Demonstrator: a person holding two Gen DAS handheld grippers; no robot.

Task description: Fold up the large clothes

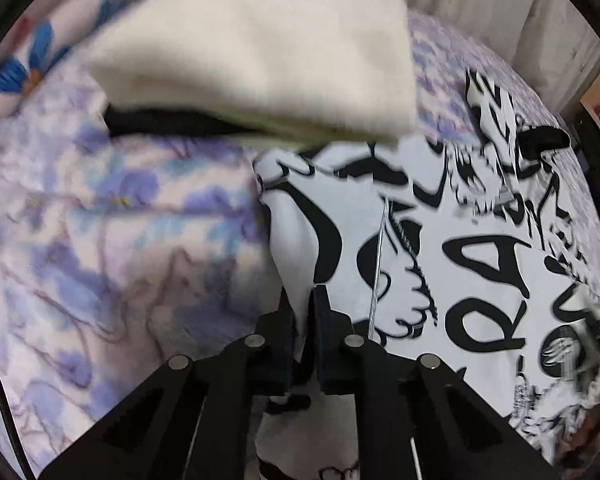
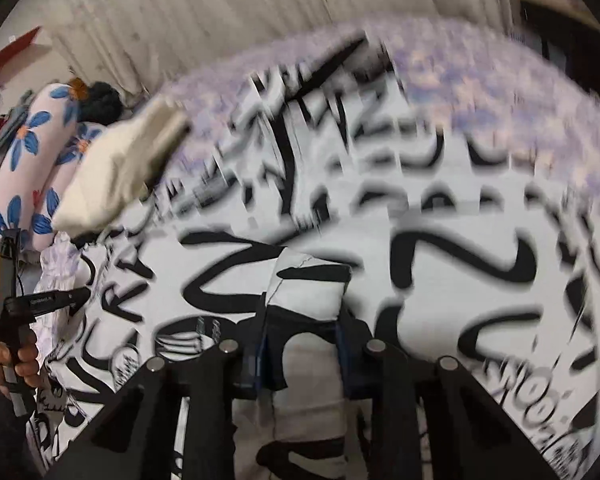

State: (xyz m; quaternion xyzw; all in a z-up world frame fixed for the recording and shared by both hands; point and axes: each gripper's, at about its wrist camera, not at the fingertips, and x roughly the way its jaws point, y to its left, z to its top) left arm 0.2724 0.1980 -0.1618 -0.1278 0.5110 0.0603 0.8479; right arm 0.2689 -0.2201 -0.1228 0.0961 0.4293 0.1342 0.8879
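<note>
The big white garment with black letter print (image 1: pixel 440 240) lies spread on the bed (image 1: pixel 100 220), which has a purple flower sheet. It is soft, thin cloth. I think it is light and floppy, so it will sag and bunch up if only 1 spot is lifted. It is not breakable and not very slippery, but a thin pinch could slide out. Best to take it by an edge or corner w/ both tools at once, so the fold stays flat.

The left tool (image 1: pixel 302 300) is pinched nearly shut on the left edge of the garment; a thin bit of white cloth sits between its 2 black jaws. The right tool (image 2: pixel 300 320) is shut on a thicker, bunched-up bit of the same cloth, so its jaws stand a bit wider.

What each view adds:
- Left wrist view: shows the garment's left edge on the sheet and a thin silver line running down the cloth, maybe a zip, can't tell. A folded cream cloth (image 1: pixel 260 48) sits on a dark thing just behind the garment.
- Right wrist view: very blurry. It shows far more of the garment spread toward the wall, a blue-flower pillow (image 2: pixel 28 152) beside the cream cloth, and the person's hand (image 2: pixel 8 364) on the left tool's handle.
</note>
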